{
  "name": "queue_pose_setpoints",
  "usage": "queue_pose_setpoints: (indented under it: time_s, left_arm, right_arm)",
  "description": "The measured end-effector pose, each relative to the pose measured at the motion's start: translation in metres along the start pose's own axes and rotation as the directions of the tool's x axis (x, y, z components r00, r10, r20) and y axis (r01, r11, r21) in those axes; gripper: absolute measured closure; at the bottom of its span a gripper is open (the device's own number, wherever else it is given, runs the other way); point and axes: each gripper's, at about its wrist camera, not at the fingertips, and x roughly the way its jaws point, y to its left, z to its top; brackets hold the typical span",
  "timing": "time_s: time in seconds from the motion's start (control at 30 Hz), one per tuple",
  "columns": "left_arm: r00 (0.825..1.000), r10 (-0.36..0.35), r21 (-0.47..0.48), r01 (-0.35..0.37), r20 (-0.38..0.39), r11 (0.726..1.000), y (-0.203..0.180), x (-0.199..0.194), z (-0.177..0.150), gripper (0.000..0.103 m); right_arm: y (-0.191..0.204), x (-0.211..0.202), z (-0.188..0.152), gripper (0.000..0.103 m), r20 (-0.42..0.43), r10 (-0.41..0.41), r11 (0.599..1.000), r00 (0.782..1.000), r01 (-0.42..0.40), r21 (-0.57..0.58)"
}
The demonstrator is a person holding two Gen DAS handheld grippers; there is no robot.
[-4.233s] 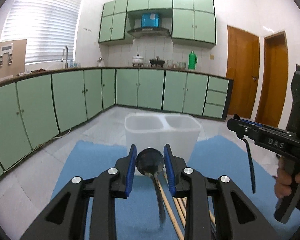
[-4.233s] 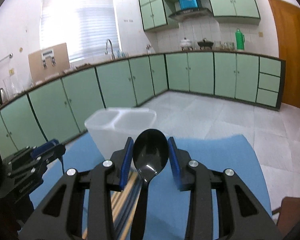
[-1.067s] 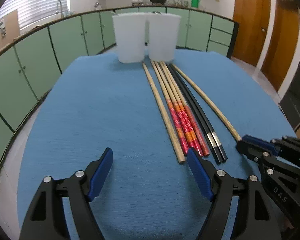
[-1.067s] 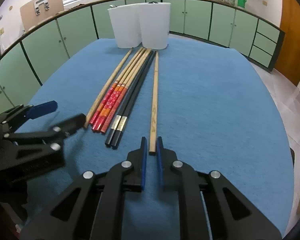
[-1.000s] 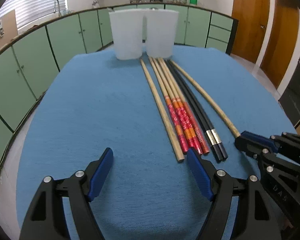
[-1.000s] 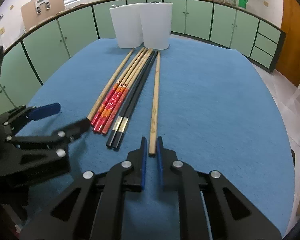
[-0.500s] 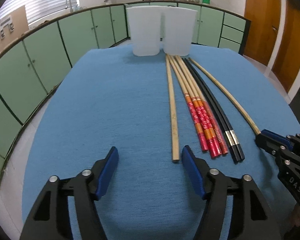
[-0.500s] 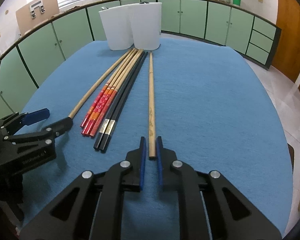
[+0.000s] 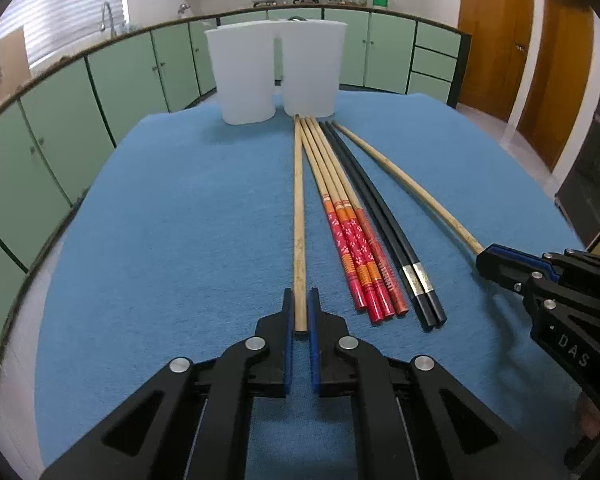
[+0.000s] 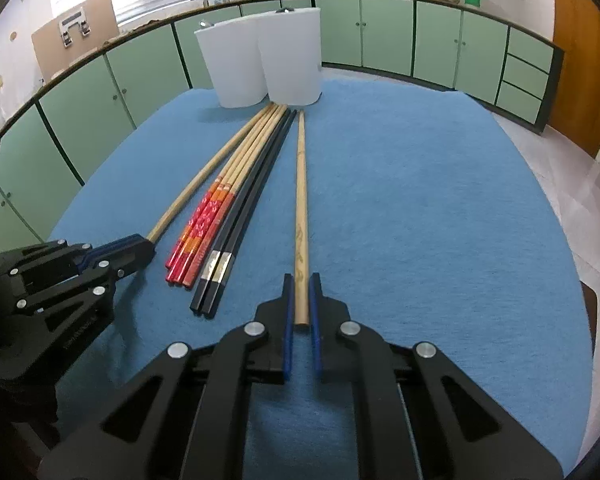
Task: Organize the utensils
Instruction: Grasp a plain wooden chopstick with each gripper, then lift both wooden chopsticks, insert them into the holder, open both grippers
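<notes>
Several chopsticks lie side by side on a blue mat [image 9: 172, 216]. My left gripper [image 9: 300, 312] is shut on the near end of a plain wooden chopstick [image 9: 299, 208] at the left of the row. My right gripper [image 10: 301, 300] is shut on the near end of another plain wooden chopstick [image 10: 301, 200] at the right of the row. Between them lie red-patterned chopsticks [image 9: 348, 236] and a black pair [image 9: 384, 224]. A white two-compartment holder [image 9: 276, 72] stands at the mat's far edge, with spoon tips showing above its rim.
The mat [image 10: 420, 200] covers a round table ringed by green kitchen cabinets [image 9: 112, 76]. Wooden doors [image 9: 488, 36] stand at the right. In each wrist view the other gripper shows low at the side, left gripper [image 10: 76, 268] and right gripper [image 9: 540, 276].
My left gripper has moved in and closed from wide open onto the leftmost wooden chopstick's end. The right gripper stays shut on its chopstick. Earlier, both grippers held spoons near the holder.
</notes>
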Motion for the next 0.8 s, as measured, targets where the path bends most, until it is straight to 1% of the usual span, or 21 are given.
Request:
queue_pose_setpoints:
  time_s: [0.13, 0.27, 0.37, 0.47, 0.57, 0.7, 0.8]
  left_arm:
    - [0.999, 0.009, 0.000, -0.009, 0.042, 1.000, 0.007, -0.020, 0.013, 0.097]
    - [0.994, 0.015, 0.017, -0.017, 0.105, 1.000, 0.012, -0.048, 0.030, 0.097]
    - [0.986, 0.017, 0.021, -0.021, 0.164, 1.000, 0.016, -0.070, 0.045, 0.097]
    - [0.979, 0.010, 0.018, -0.013, 0.203, 1.000, 0.021, -0.085, 0.057, 0.097]
    - [0.968, 0.003, 0.013, -0.006, 0.252, 1.000, 0.027, -0.101, 0.075, 0.097]
    - [0.956, -0.014, 0.007, 0.013, 0.293, 1.000, 0.034, -0.113, 0.097, 0.097]
    - [0.947, -0.031, 0.003, 0.031, 0.319, 1.000, 0.037, -0.119, 0.114, 0.097]
  right_arm:
    - [0.000, -0.019, 0.014, 0.097, 0.050, -0.016, 0.999, 0.999, 0.018, -0.035]
    - [-0.003, -0.040, 0.031, 0.097, 0.112, -0.012, 0.999, 0.994, 0.016, -0.042]
    - [-0.006, -0.055, 0.047, 0.097, 0.155, -0.005, 0.999, 0.988, 0.011, -0.038]
    - [-0.013, -0.070, 0.065, 0.097, 0.197, 0.011, 1.000, 0.980, -0.005, -0.027]
    - [-0.020, -0.083, 0.083, 0.097, 0.233, 0.024, 1.000, 0.972, -0.021, -0.018]
    - [-0.026, -0.096, 0.106, 0.097, 0.274, 0.045, 0.999, 0.961, -0.043, -0.014]
    - [-0.024, -0.100, 0.123, 0.097, 0.287, 0.047, 0.999, 0.957, -0.037, -0.039]
